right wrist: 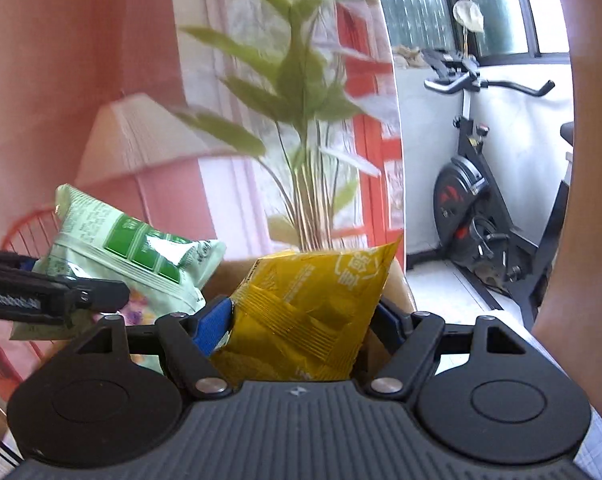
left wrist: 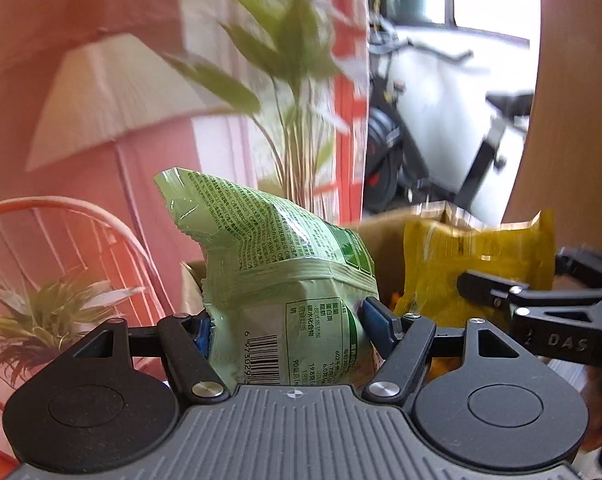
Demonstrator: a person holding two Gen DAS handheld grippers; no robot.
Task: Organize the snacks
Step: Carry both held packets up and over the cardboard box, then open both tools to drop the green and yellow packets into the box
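Observation:
My left gripper (left wrist: 289, 320) is shut on a light green snack bag (left wrist: 269, 256), held upright in the air; the bag also shows at the left of the right wrist view (right wrist: 133, 256). My right gripper (right wrist: 301, 316) is shut on a yellow snack bag (right wrist: 301, 312), which also shows at the right of the left wrist view (left wrist: 461, 264). Both bags hang just above an open cardboard box (left wrist: 385, 240), whose rim shows behind them in both views (right wrist: 229, 276).
A tall leafy plant (left wrist: 289, 92) stands behind the box. A red wire chair (left wrist: 61, 232) and a small plant (left wrist: 49, 312) are at the left. A lamp shade (left wrist: 113, 96) sits by the pink wall. An exercise bike (right wrist: 481, 208) stands at the right.

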